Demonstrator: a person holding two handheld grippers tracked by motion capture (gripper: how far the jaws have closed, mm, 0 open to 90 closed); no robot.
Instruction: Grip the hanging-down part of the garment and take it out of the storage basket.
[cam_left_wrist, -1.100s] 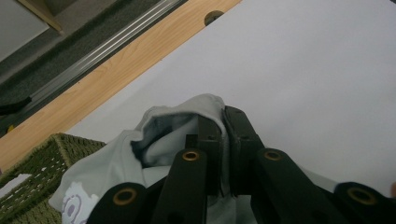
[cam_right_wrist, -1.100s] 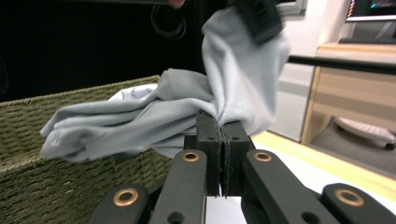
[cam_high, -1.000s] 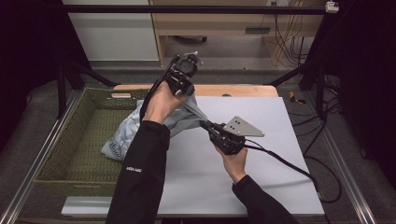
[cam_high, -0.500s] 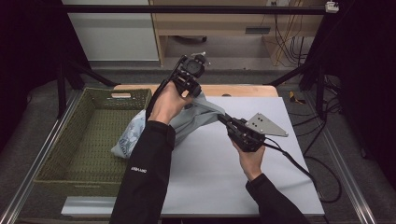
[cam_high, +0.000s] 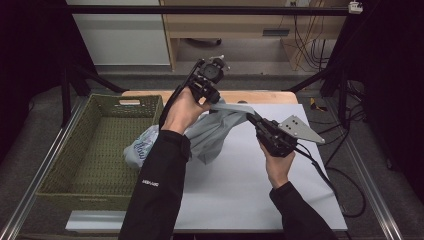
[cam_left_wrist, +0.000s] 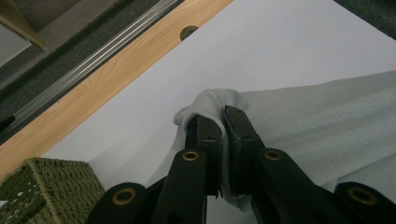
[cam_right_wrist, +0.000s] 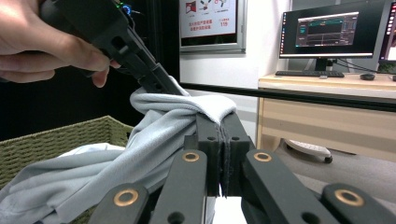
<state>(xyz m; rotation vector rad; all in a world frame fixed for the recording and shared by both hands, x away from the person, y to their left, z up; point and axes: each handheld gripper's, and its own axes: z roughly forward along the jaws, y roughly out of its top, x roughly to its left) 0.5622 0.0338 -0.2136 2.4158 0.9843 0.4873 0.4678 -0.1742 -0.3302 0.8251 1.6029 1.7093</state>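
White sheeting covers the table (cam_high: 240, 190), with a strip of bare wood showing along its far edge. Beyond it stand a pale cabinet and a wooden desk with cables hanging under it; the right gripper view looks past to a monitor (cam_right_wrist: 322, 30) on a desk.

At the table's left side sits a green woven basket (cam_high: 95, 150), its near wall low and its far wall pierced by a handle slot.

From the basket's right rim a pale grey-blue garment (cam_high: 215, 132) rises over the table, its lower folds draped against the basket and its upper edge pulled taut between the two tools above the far middle of the table.

Higher and farther, the left gripper (cam_high: 212, 102) pinches one corner of that edge; in its own view the cloth bunches between the pressed jaws (cam_left_wrist: 223, 122). Lower and to the right, the right gripper (cam_high: 252, 118) clamps the other end of the edge, the fabric folded over its closed tips (cam_right_wrist: 223, 122).
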